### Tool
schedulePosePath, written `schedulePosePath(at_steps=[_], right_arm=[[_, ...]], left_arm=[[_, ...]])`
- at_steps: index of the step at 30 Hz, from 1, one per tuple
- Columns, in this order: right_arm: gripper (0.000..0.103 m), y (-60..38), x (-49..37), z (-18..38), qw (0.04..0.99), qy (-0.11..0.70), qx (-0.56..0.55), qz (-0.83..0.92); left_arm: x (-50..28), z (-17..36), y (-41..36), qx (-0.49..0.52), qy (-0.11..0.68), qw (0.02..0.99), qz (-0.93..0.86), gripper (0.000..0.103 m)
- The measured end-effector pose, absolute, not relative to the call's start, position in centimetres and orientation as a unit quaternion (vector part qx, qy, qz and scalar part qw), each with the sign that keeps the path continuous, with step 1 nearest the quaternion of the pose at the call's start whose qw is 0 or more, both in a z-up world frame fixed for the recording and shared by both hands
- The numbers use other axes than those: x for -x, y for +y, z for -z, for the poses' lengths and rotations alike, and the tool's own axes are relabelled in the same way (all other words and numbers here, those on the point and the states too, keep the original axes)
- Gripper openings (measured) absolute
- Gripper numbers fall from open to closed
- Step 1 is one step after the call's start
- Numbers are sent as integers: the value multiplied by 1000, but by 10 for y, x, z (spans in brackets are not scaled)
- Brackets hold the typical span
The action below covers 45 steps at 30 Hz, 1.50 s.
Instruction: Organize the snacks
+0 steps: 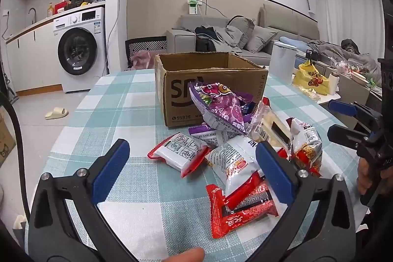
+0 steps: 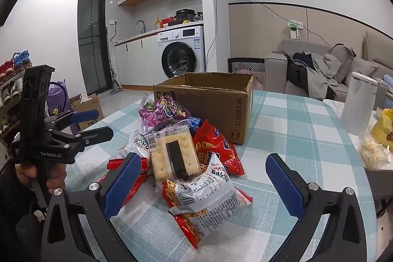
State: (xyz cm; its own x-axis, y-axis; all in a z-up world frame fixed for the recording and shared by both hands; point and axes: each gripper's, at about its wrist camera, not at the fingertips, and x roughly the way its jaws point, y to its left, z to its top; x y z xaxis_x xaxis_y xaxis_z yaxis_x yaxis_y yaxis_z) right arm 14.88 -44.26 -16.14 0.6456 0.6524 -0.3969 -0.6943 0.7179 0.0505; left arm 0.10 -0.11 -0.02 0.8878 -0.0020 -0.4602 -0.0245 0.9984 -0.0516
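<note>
A pile of snack packets lies on the checked tablecloth in front of an open SF Express cardboard box, also in the right wrist view. A purple bag leans on the box. A red and white packet and a red wrapper lie nearest my left gripper, which is open and empty above them. My right gripper is open and empty over a noodle snack bag and a clear cracker pack. A red cone-snack bag lies beside them.
A white cylindrical container and a yellow bag stand at the table's right side. Each gripper shows in the other's view, the right one and the left one. A washing machine and sofa stand behind.
</note>
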Motion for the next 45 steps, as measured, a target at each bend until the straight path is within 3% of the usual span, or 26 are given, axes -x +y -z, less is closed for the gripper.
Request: schedulePosePath(at_steps=[45], right_arm=[[103,-443,-151,162,905,202,52,-370]], left_arm=[[-3,3,-10,27,238,971,-7,102]])
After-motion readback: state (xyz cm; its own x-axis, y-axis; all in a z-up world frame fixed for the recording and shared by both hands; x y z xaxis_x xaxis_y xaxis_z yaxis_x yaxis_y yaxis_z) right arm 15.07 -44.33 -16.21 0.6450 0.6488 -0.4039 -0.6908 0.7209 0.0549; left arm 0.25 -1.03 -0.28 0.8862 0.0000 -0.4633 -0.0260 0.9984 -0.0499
